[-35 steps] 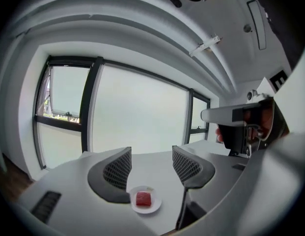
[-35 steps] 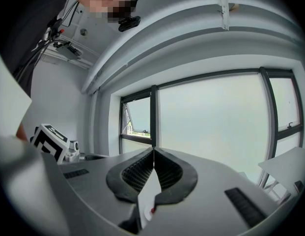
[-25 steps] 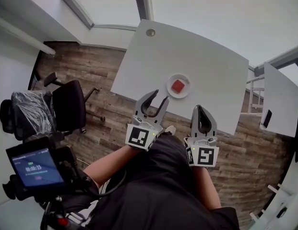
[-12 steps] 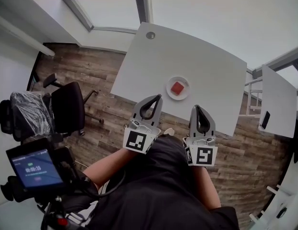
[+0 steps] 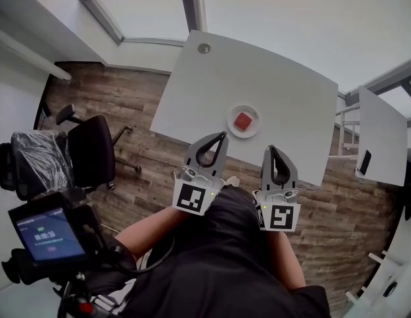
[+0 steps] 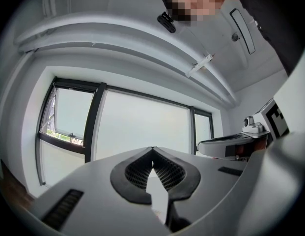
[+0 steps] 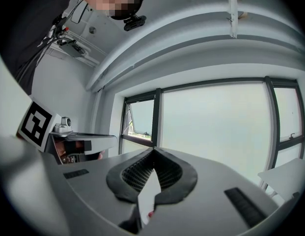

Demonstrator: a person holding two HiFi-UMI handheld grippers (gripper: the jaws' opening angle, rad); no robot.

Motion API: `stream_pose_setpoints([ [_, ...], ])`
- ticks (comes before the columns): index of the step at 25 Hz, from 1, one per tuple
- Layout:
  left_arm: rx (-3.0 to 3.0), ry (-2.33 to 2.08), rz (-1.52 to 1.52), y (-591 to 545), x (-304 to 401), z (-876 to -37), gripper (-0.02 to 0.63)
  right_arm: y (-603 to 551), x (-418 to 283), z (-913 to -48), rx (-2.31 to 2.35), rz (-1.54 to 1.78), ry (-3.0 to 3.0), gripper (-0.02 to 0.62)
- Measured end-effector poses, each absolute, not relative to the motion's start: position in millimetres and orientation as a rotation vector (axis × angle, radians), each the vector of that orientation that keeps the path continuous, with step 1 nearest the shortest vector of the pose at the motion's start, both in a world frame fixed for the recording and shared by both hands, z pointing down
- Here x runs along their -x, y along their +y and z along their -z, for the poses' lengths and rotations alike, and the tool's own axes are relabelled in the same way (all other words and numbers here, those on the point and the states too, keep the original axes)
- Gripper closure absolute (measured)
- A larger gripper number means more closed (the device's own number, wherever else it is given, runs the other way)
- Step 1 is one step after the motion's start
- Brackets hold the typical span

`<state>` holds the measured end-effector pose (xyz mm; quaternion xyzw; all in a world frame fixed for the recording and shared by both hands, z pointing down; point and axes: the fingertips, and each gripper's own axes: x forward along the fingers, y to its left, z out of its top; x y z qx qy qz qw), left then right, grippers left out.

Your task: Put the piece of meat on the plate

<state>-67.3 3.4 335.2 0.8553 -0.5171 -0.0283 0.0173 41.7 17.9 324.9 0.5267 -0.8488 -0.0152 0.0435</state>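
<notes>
- Piece of meat (image 5: 243,120): a red, square piece lying in the middle of the plate (image 5: 230,122). It is well clear of both grippers.
- Person (image 5: 218,257): dark clothing fills the bottom of the head view, with both forearms reaching toward the table.
- Screen device (image 5: 49,234): mounted at lower left beside the person. Its display is lit, but the text is too small to read.
- Left gripper (image 5: 223,136): the jaws are closed tip to tip with nothing between them, as its own view confirms. The tips sit over the near edge of the table, short of the plate.
- Right gripper (image 5: 271,149): the jaws are also pressed together and empty. It sits beside the left gripper, nearer the person, and points the same way.
- Table (image 5: 278,78): a white top with a round grommet (image 5: 204,48) near its far corner. The small white plate stands close to the near edge, just beyond the gripper tips.
- Office chair (image 5: 89,152): black, standing on the wood-plank floor (image 5: 126,105), left of the table.
- Second table (image 5: 380,134): white, at the right, with a small dark object (image 5: 363,161) lying on it.
- Windows: large dark-framed panes fill the background of both gripper views.
</notes>
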Motion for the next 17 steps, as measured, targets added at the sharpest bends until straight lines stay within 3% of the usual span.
stream_pose_setpoints([
  [17,-2.733,-1.510,0.064,10.5,40.7,-332.4,0.600,19.5,-47.5,-325.8,-1.599,0.028,-2.586,0.588],
])
